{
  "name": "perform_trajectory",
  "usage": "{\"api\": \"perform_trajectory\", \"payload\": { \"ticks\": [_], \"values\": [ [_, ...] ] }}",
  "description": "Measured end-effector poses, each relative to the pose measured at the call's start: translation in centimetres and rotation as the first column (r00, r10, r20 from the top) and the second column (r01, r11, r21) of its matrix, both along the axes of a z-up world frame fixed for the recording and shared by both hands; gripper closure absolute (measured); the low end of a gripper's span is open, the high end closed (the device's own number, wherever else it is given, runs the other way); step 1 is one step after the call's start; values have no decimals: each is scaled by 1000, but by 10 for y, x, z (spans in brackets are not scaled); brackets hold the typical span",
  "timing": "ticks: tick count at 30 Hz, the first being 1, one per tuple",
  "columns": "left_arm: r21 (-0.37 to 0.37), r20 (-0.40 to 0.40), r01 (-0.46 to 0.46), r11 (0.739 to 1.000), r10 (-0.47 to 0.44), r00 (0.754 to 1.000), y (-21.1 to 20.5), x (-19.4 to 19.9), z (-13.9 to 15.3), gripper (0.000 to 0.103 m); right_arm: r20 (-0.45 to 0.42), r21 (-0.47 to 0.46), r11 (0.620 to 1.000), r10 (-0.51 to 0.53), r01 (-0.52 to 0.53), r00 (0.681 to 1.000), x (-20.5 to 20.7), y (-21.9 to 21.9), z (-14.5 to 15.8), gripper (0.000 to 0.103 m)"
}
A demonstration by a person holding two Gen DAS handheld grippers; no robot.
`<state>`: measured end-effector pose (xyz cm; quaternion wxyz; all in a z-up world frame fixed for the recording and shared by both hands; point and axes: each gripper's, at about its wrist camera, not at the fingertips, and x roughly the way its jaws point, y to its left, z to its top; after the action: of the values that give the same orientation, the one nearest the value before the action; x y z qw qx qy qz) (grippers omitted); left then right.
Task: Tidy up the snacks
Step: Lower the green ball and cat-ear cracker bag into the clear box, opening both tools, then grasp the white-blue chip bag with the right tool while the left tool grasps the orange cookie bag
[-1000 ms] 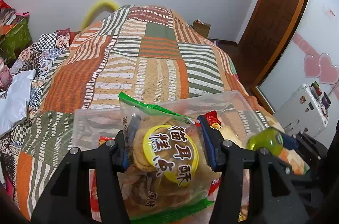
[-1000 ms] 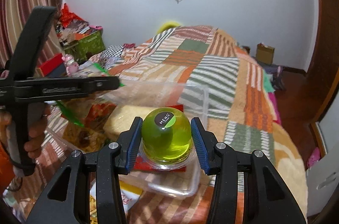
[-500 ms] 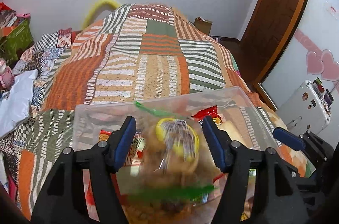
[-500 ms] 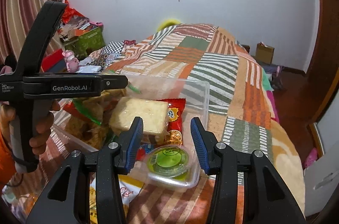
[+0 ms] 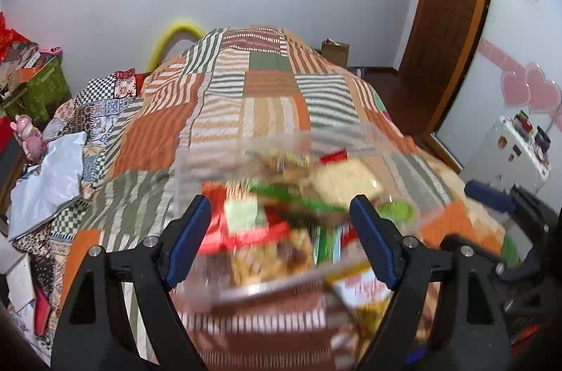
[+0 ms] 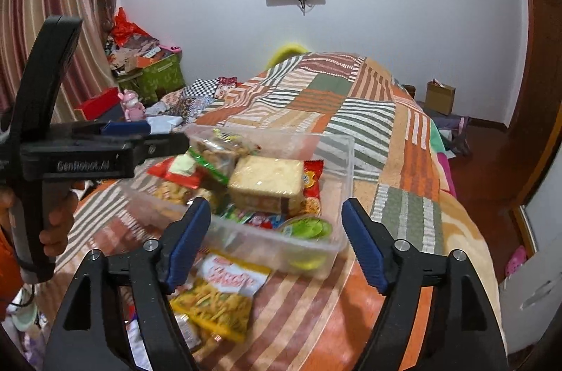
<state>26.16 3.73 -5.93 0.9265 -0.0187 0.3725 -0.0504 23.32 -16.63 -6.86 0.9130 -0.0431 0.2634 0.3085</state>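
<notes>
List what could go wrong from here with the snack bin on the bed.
1. The clear bin sits on a soft quilt and may tip if pushed.
2. The yellow snack bag lies outside the bin, under the open right gripper, and could get crushed.
3. The left wrist view is blurred, so aiming the left gripper is uncertain.

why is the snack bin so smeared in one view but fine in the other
Left wrist view: motion blur smears the clear bin and its snacks, while the open left gripper and far wall stay sharp. Right wrist view: the bin and wrapped cake read fairly crisp between the open right gripper fingers; only the near yellow packet is soft. Fisheye bends both edges.
</notes>
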Motion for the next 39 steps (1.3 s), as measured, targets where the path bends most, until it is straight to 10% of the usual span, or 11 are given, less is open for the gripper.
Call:
{"api": "perform_trajectory", "payload": {
  "ticks": [39],
  "values": [
    [-81,-240,47,996,-65,968,-6,-169,-97,16,-260,59,992,123,-112,958,-87,6,-84,32]
  ]
}}
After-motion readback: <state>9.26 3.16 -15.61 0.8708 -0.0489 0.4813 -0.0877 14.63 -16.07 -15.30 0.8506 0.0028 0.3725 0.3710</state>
